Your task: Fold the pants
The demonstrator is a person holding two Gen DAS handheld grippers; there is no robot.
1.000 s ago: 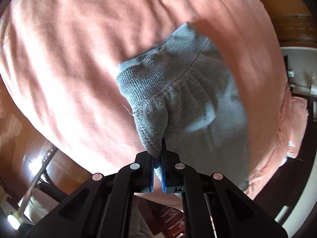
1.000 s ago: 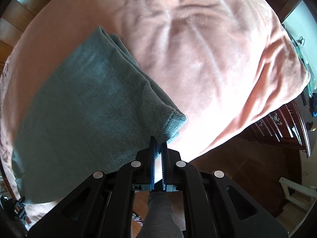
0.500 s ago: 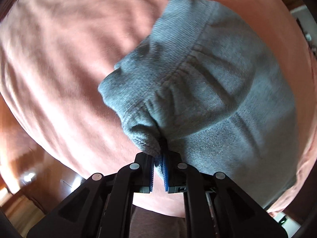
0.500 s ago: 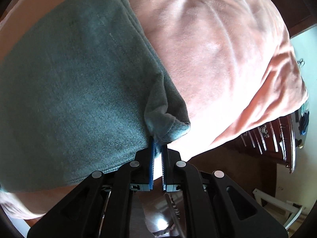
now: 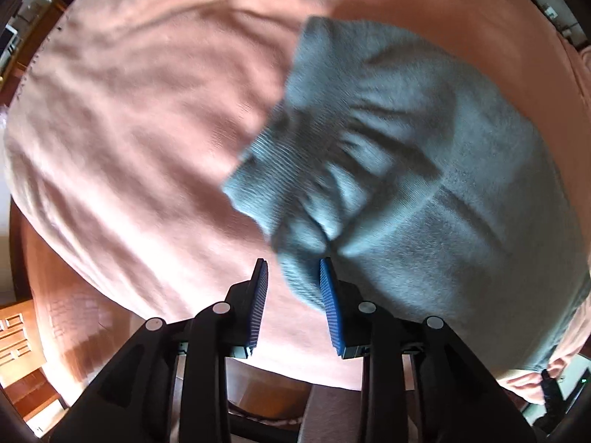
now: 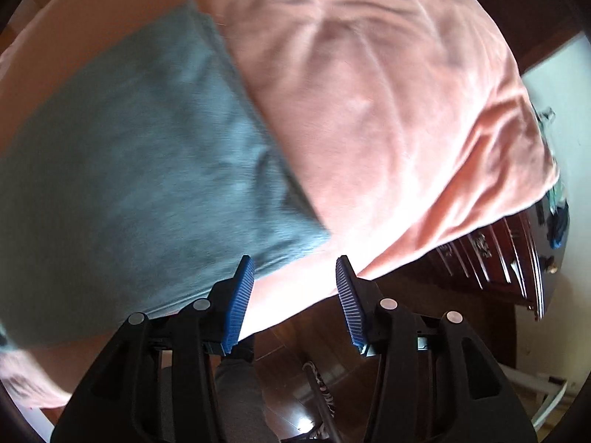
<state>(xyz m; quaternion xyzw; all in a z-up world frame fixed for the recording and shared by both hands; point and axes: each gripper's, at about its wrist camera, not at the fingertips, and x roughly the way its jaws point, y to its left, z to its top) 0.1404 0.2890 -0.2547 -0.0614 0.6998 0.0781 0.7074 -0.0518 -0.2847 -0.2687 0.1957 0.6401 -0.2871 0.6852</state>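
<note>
The grey pants (image 5: 424, 170) lie folded on the pink blanket (image 5: 147, 118). In the left wrist view the ribbed waistband corner (image 5: 295, 258) sags between my open blue pads, touching the right pad (image 5: 328, 295). My left gripper (image 5: 293, 269) is open and grips nothing. In the right wrist view the pants (image 6: 140, 170) lie flat at the left, their near corner (image 6: 310, 232) just beyond the left pad (image 6: 240, 295). My right gripper (image 6: 295, 269) is open and empty.
The pink blanket (image 6: 388, 110) covers the bed, whose near edge runs just below both grippers. Beyond it are a dark wooden floor (image 6: 424, 295) and a wooden dresser (image 6: 498, 258) at the right.
Both grippers were shut on the pants' corners and carried them forward over the bed. Now both have opened and the cloth has dropped onto the blanket.
</note>
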